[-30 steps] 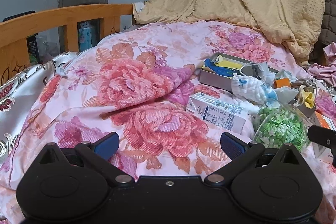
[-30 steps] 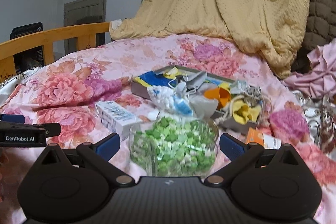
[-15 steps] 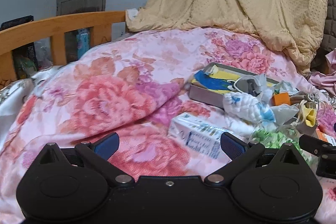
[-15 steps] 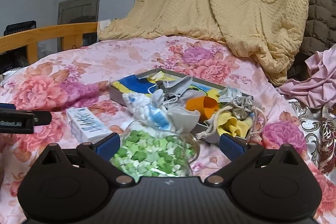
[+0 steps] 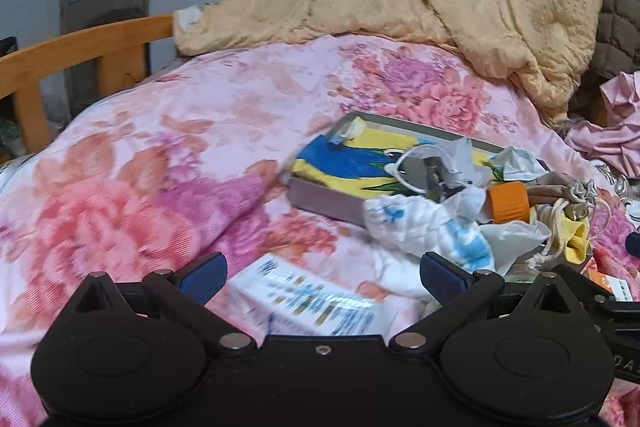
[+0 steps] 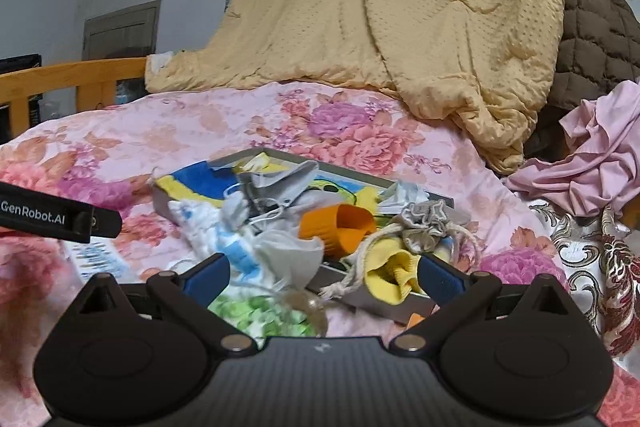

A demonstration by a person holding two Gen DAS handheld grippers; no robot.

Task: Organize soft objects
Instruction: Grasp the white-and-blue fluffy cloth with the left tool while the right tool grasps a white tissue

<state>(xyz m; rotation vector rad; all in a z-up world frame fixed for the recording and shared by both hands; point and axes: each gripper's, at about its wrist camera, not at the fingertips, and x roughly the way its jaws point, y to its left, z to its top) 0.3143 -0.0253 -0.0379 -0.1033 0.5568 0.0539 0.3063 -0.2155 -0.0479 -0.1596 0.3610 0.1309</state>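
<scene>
A grey tray [image 6: 400,301] [image 5: 320,201] on the floral bedspread holds soft things: a blue and yellow cloth [image 5: 352,163], a grey face mask [image 6: 280,183], an orange cup [image 6: 336,229], a grey drawstring pouch [image 6: 424,223] and a yellow cloth [image 6: 392,273]. A white and blue cloth [image 5: 424,231] hangs over the tray's near edge. My left gripper [image 5: 322,273] is open and empty above a white carton [image 5: 316,307]. My right gripper [image 6: 324,273] is open and empty, close in front of the tray, above a bag of green pieces [image 6: 260,313].
A tan quilt [image 6: 400,27] is heaped at the back of the bed, with a brown quilt [image 6: 592,39] and pink cloth [image 6: 592,155] at right. A wooden bed rail [image 5: 80,47] runs at left. The left gripper's finger shows in the right wrist view [image 6: 56,217].
Both grippers have moved forward toward the tray. The carton and the bag of green pieces have slid down under the grippers. Both stay open.
</scene>
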